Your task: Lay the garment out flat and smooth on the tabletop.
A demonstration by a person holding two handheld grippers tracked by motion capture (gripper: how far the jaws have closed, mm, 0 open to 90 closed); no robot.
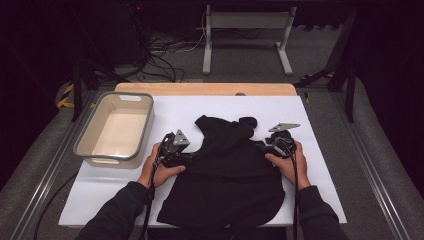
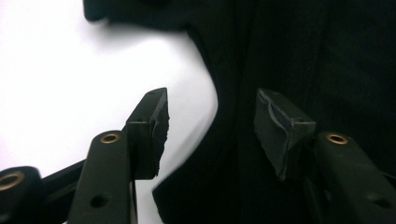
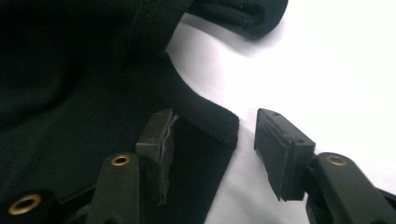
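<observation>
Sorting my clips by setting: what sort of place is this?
Probably a lab or recording bench rather than a home: a white-topped table on an aluminium frame, loose cables on grey carpet, black surroundings.

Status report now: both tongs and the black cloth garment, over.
Left tongs open, astride black cloth garment edge. Right tongs open at its other edge. Grey plastic bin off to the left, nothing blocking.

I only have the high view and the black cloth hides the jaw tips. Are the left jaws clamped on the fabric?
Observer: No. The left gripper stands open, the black garment's edge lying between its pads.
Operator: And the right one?
Observer: The right gripper is open too, a hemmed corner of fabric between its pads.
Operator: Anything under that corner?
Observer: White table surface shows beside it.
</observation>
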